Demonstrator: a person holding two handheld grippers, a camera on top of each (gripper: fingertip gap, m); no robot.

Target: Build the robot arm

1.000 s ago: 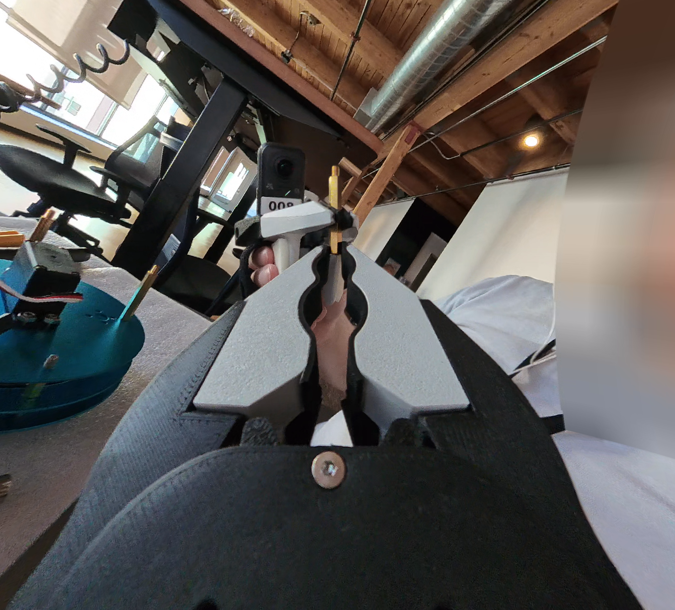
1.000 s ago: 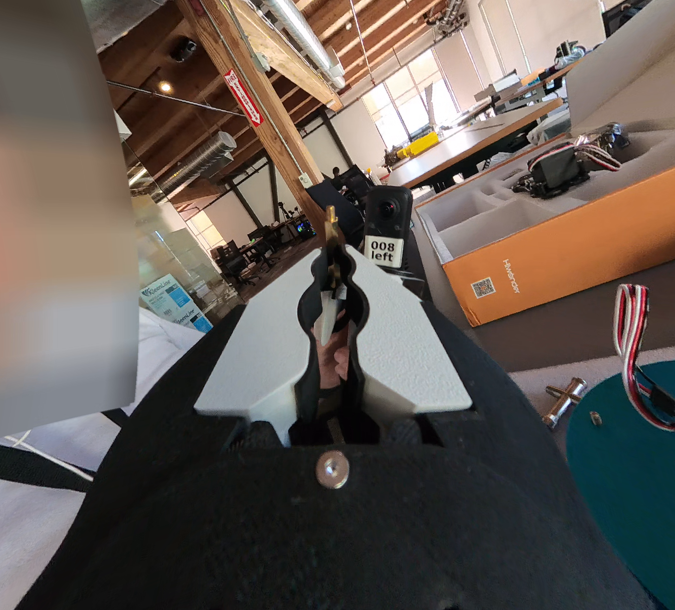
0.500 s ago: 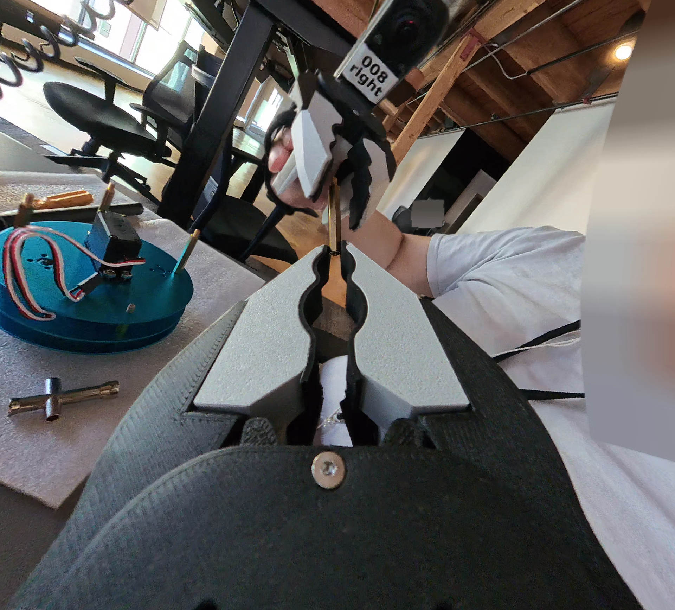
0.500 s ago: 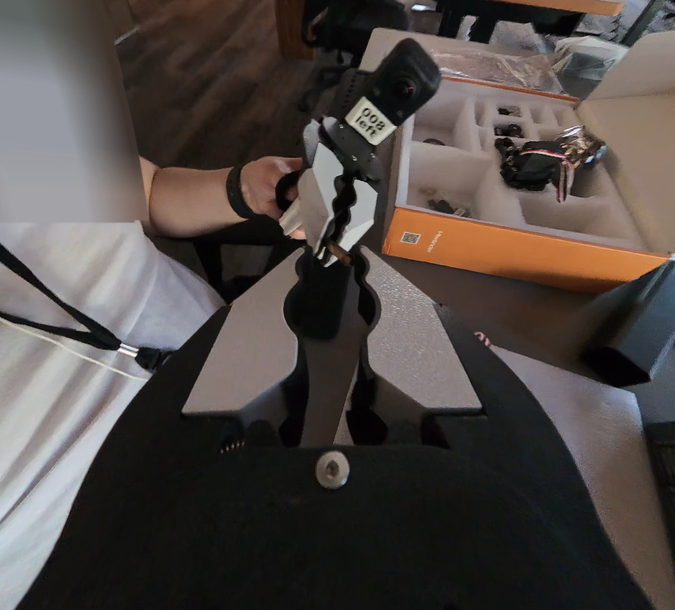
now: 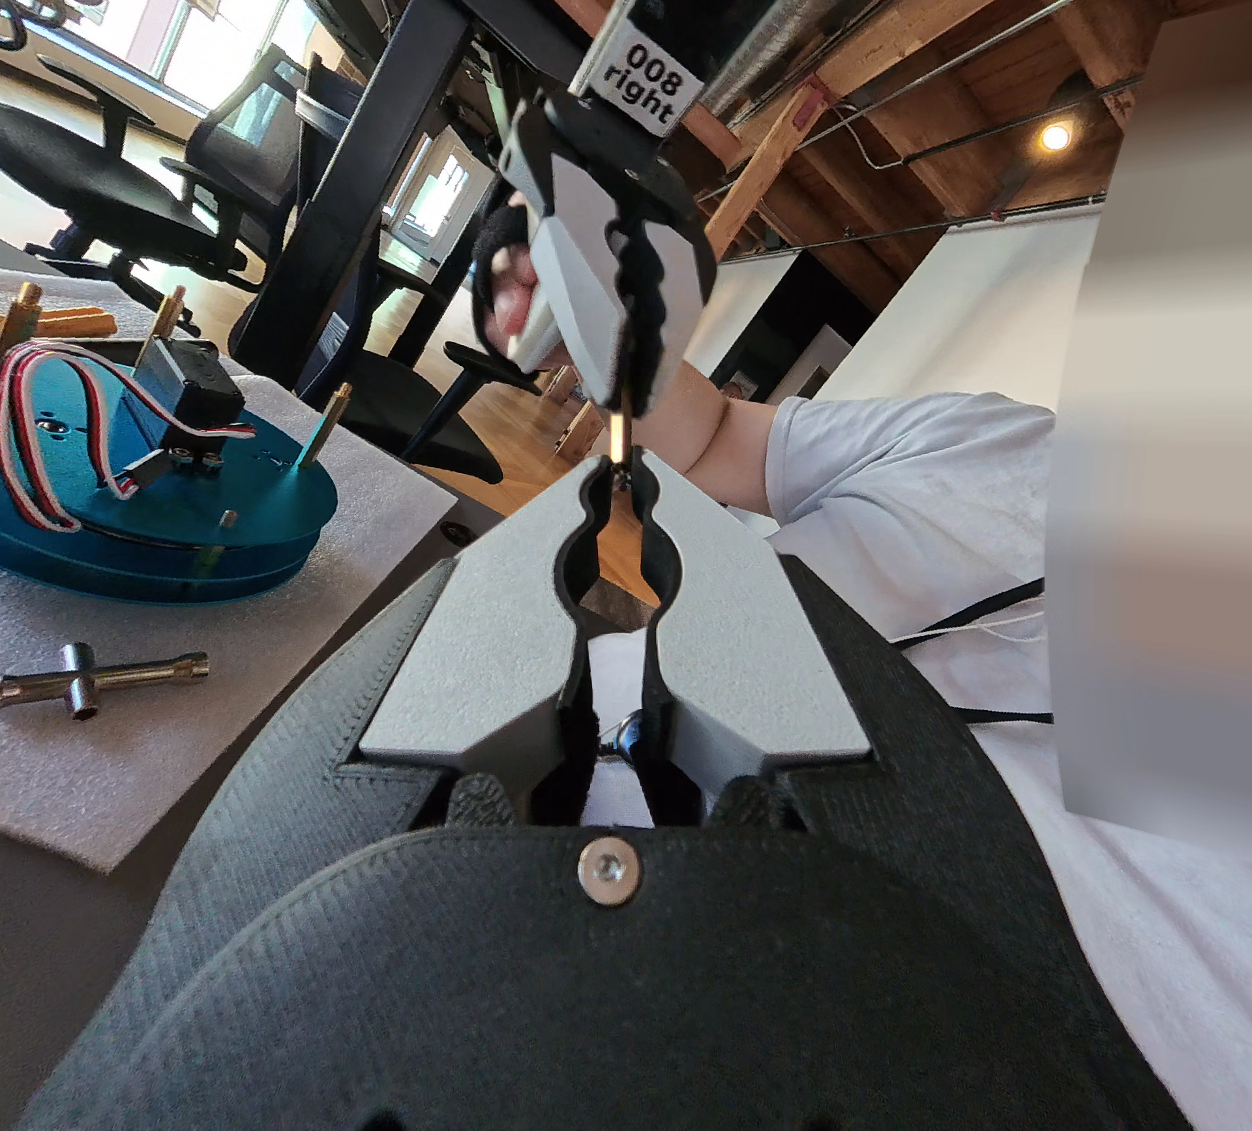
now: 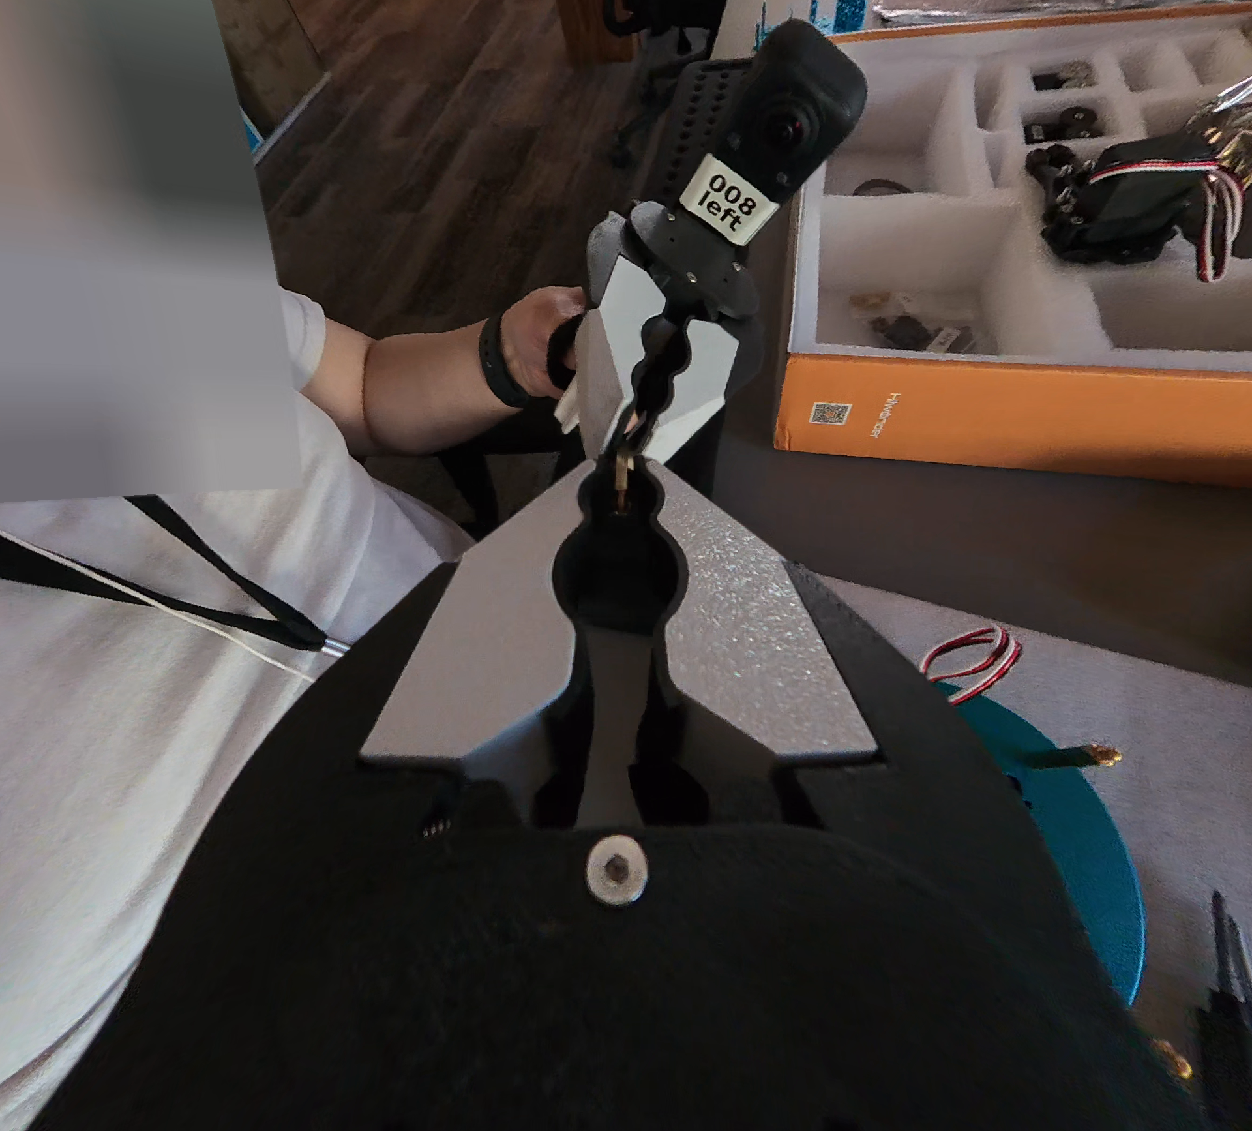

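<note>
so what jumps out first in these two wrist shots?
The two grippers meet tip to tip in mid-air: the right gripper comes down from above onto the left gripper, both with jaws shut on one small brass post. To the left, a blue disc with a black motor and striped wires sits on the grey mat; an orange box lies behind.
</note>
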